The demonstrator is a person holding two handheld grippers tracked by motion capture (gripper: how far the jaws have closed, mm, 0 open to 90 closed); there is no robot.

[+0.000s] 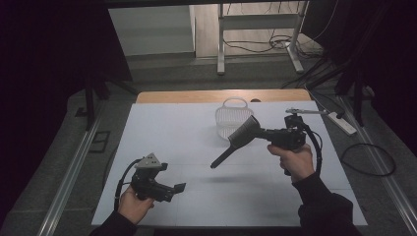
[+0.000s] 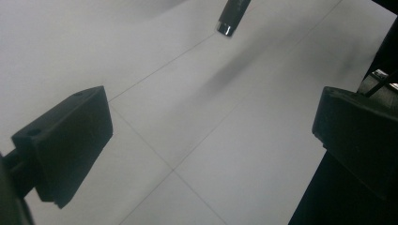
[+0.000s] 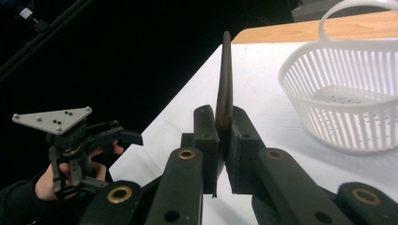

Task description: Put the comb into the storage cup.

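My right gripper [image 1: 261, 132] is shut on a dark comb [image 1: 241, 136] and holds it in the air over the middle right of the table. The comb's toothed head is at the jaws, and its handle slants down to the left. In the right gripper view the comb [image 3: 224, 89] stands edge-on between the closed jaws of my right gripper [image 3: 224, 119]. My left gripper [image 1: 174, 191] hovers low at the front left, open and empty. In the left gripper view its jaws stand wide apart around my left gripper [image 2: 211, 136], and the comb's handle tip [image 2: 230, 16] hangs above the white surface.
A white slatted plastic basket [image 1: 231, 118] with a handle stands empty at the back middle, just beyond the comb; the right gripper view has the basket [image 3: 347, 103] at its right. A white sheet [image 1: 167, 132] covers the table, with a wooden edge [image 1: 196, 96] at the back.
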